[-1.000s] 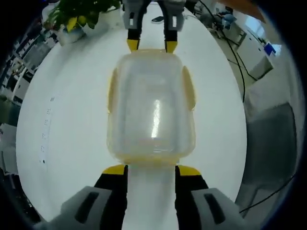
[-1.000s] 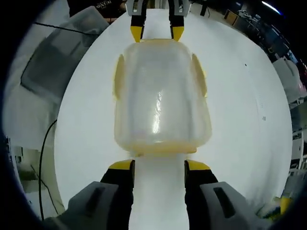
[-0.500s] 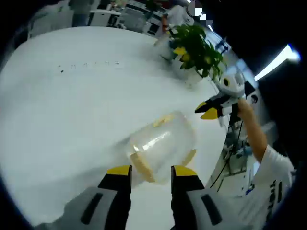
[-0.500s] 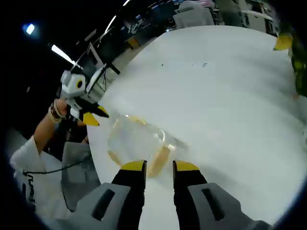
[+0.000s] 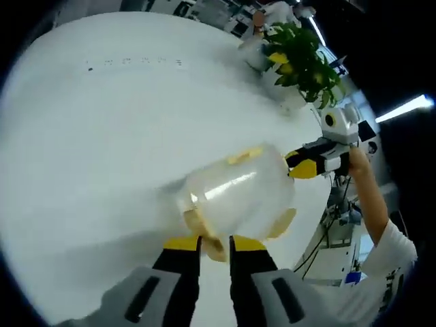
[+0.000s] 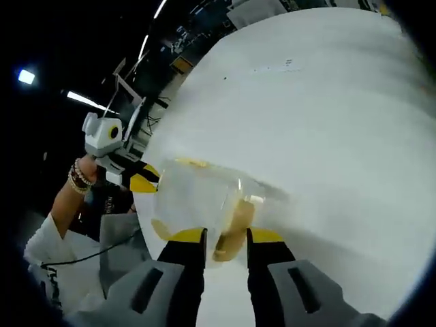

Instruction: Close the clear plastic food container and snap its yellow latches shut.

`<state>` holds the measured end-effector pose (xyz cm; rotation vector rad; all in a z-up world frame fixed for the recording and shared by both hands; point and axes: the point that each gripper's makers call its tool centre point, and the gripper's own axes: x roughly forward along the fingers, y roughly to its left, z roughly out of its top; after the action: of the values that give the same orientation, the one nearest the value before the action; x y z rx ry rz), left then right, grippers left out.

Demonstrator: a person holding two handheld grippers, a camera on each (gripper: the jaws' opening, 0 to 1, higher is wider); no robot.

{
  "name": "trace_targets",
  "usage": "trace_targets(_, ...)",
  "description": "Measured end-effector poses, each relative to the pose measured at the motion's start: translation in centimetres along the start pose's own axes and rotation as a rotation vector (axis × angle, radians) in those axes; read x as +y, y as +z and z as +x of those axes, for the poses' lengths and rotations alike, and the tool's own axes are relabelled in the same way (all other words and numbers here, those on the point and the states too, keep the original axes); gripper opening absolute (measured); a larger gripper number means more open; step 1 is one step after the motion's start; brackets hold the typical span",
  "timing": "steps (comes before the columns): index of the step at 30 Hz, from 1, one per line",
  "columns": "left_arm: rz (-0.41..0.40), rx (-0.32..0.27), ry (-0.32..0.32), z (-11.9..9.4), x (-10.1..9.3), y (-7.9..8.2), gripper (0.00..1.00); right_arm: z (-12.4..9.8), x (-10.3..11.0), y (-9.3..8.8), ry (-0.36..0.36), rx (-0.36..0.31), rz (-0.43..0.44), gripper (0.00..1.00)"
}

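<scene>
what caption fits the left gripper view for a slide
Left gripper pinching a yellow latch at one end of the clear plastic food container on the white table.

left gripper [image 5: 213,242] narrowed, both nearer container [image 5: 238,197]

A clear container [image 5: 235,197] with yellow latches [image 5: 283,223] is sitting on the white table [image 5: 88,150]; black, yellow-tipped grippers [image 5: 213,244] are flanking it, a green plant [image 5: 303,61] showing beyond.
</scene>
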<state>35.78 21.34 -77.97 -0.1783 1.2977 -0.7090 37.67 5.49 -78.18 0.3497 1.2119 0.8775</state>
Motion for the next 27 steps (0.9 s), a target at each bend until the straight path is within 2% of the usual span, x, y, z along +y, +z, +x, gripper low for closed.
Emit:
trace_targets(3,-0.003,0.021,-0.002,-0.04,0.11,-0.09,0.09,0.06,0.09,0.05,0.006,0.001,0.009,0.2)
trace_targets(8,0.009,0.02,-0.014,-0.02,0.26,0.0,0.09,0.09,0.03,0.04,0.015,0.003,0.01,0.18)
trace_targets(11,-0.021,0.018,-0.027,0.03,0.5,0.09,0.08,0.18,-0.27,0.42,0.031,0.004,0.059,0.18)
trace_targets(14,-0.063,0.022,-0.053,0.08,0.72,0.19,0.08,0.18,-0.19,0.39,0.025,-0.009,0.053,0.17)
trace_targets(21,-0.071,0.041,-0.049,0.17,0.61,0.24,0.07,0.23,-0.12,0.22,0.039,-0.024,0.091,0.16)
trace_targets(27,-0.107,0.023,-0.074,0.15,0.76,0.14,0.06,0.36,-0.45,0.63,0.052,-0.047,0.151,0.15)
